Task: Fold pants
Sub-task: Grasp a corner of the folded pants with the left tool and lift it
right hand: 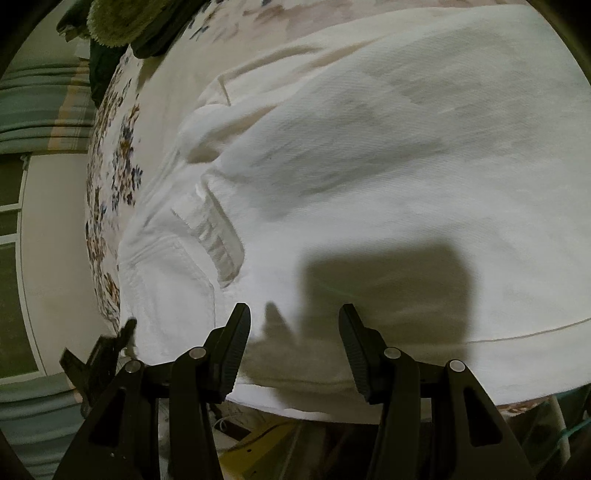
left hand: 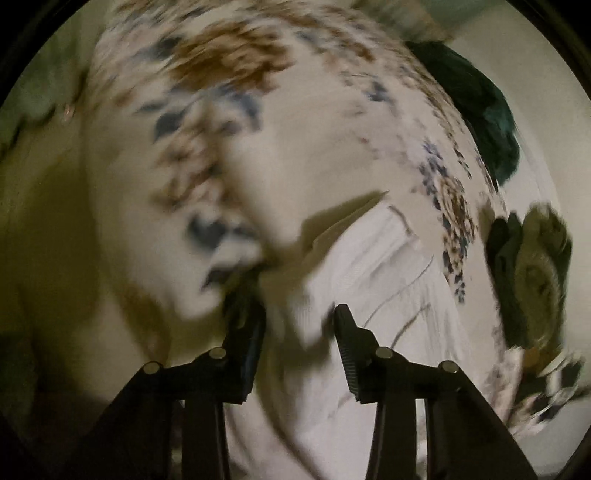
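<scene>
Nearest, in the left wrist view, left gripper (left hand: 301,314) with jaws partly apart, a fold of the white pants (left hand: 369,266) lying between them; too blurred to tell whether the pads press on the cloth. Beyond, smeared by motion, a floral bedspread (left hand: 229,74) in brown and blue, with a dark green garment (left hand: 476,96) at its far right edge and an olive-and-dark bundle (left hand: 532,273) lower right.

Closest in the right wrist view, right gripper (right hand: 295,321) with jaws standing apart, empty, above the near edge of the white pants (right hand: 388,155). Cast across the cloth just ahead, a square shadow (right hand: 388,288). Farther left, waistband and belt loop (right hand: 218,247), then the floral bedspread (right hand: 110,177) beneath the pants, and a green fuzzy cloth (right hand: 114,22) at the far top
</scene>
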`<state>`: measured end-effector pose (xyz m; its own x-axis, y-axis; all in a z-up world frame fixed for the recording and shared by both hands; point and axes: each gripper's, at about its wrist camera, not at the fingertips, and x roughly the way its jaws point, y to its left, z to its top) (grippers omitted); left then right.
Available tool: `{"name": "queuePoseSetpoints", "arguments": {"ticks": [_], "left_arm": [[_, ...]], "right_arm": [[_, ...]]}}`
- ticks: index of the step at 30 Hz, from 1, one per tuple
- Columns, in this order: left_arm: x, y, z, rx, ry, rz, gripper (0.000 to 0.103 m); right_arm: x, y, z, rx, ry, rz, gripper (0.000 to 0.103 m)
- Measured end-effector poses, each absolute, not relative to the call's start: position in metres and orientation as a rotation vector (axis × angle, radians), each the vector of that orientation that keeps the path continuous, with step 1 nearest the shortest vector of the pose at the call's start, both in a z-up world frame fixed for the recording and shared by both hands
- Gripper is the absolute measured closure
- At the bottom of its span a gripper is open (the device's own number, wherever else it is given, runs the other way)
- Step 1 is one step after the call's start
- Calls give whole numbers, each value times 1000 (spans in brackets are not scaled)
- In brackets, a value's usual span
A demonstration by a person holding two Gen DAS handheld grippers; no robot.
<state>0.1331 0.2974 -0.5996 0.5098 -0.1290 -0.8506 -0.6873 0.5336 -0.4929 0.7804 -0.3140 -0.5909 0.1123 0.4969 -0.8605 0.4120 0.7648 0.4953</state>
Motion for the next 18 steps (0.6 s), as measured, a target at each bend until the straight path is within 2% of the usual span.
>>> {"name": "queuePoseSetpoints", "arguments": {"ticks": [2,4,5,11,18], "left_arm": [[115,298,-599,-1066,993,408,66],[108,294,-599,-1112,969,377,51],[108,289,-603,-1131,962,354,49],[141,272,-638,-1147,1018,330,48],[157,270,-638,-1116,976,396,46]], "right_arm": [[780,-318,-590,777,1505,66,50],[781,-323,-590,782,1506,61,50],[781,-325,-590,785,1505,57,50],[782,-327,-590,786,1508,57,50],[782,-323,-590,756,1512,77,50]]}}
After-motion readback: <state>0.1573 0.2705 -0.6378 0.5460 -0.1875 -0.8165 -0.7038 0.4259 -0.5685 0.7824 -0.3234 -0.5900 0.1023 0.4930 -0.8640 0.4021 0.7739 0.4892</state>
